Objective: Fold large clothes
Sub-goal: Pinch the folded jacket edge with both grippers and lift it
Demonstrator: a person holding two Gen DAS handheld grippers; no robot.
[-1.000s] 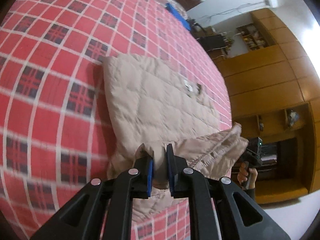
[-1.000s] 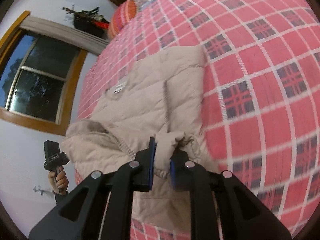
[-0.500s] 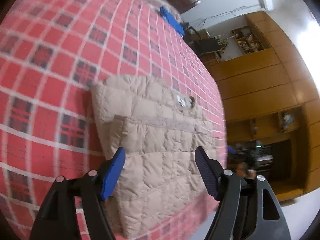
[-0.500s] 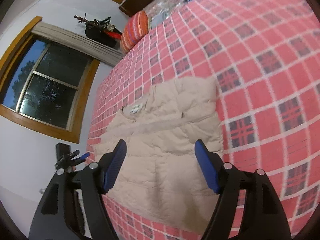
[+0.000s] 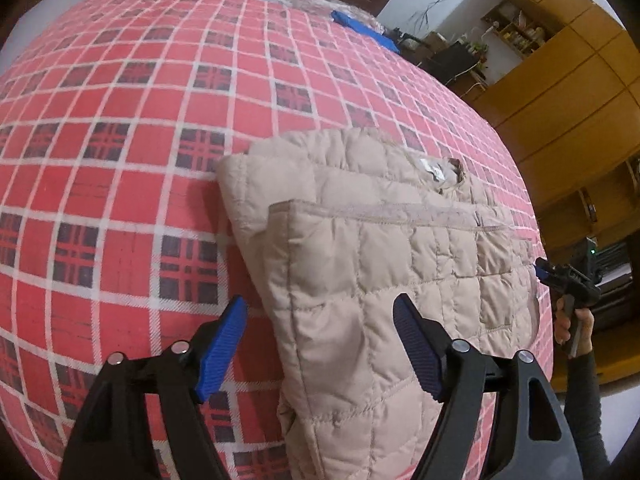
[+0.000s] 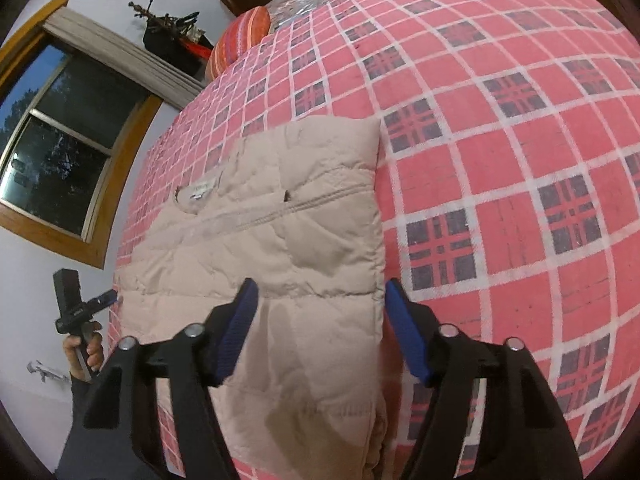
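Garment under inspection: a beige quilted down jacket (image 5: 380,264), lying folded once near the front edge of the bed, on a red plaid bedcover (image 5: 120,152). Left claw (image 5: 320,348) stands wide open over the jacket's left border, holding nothing. Right claw (image 6: 320,332) likewise gapes empty, straddling the right border. Recommended practice for the next fold, in my judgement: seize both near corners through all layers, lift evenly, and lay the edge square to the upper seam.

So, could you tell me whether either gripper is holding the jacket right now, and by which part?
Nothing is held: the left gripper and right gripper are both open above the folded jacket.
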